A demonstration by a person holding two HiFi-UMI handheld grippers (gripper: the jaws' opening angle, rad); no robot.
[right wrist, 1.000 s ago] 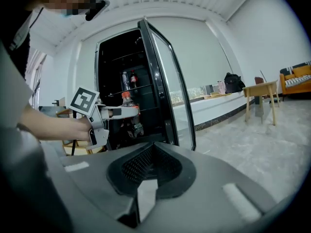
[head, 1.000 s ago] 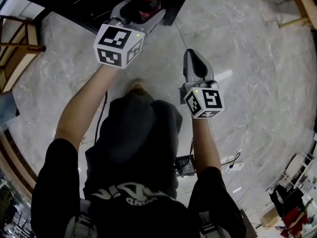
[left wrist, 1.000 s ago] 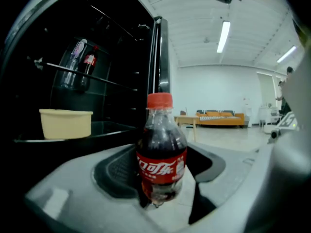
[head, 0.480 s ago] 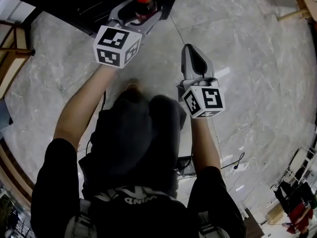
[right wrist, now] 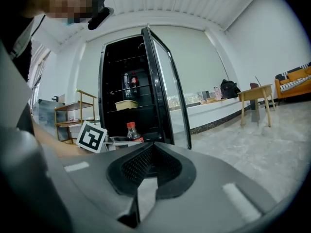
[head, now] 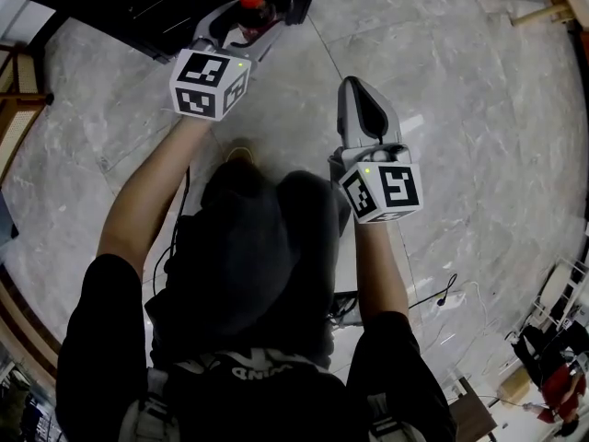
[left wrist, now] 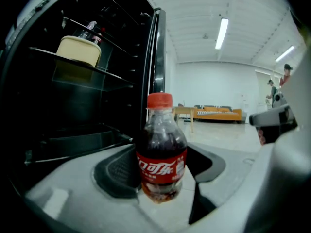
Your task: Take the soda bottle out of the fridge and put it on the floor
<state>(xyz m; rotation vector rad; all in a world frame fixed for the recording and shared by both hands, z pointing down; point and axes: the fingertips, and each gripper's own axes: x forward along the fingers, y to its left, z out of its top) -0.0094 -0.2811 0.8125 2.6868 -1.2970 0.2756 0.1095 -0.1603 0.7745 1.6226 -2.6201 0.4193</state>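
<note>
Left tongs (head: 243,26): jaws set apart on the soda bottle (left wrist: 161,154), one dark ribbed pad against each side of its lower body, bottle upright between them. Right tongs (head: 362,99): jaws closed together, pads meeting with nothing between them, held level over the floor (head: 460,109), well apart from the bottle. Soda bottle: small clear plastic, dark cola, red cap (left wrist: 159,100), red label with white lettering; located outside the fridge (right wrist: 129,96), just in front of its open lower section, at the top edge of the head view; whether its base touches the floor cannot be told. Fridge: tall, black interior, glass door (right wrist: 167,96) swung open to the right as the right gripper view shows it. Fridge contents: one cream lidded container (left wrist: 79,51) on a wire shelf, several bottles (right wrist: 130,85) on the shelf above it. Marker cubes: one on each pair of tongs, left (head: 210,83) and right (head: 380,190), white with black squares. Floor: pale grey marble tile, glossy. Background, left gripper view: orange sofa (left wrist: 217,113) against the far wall, ceiling strip light (left wrist: 221,32). Background, right gripper view: wooden shelf rack (right wrist: 73,113) left of the fridge, small wooden table (right wrist: 255,93) to its right.
</note>
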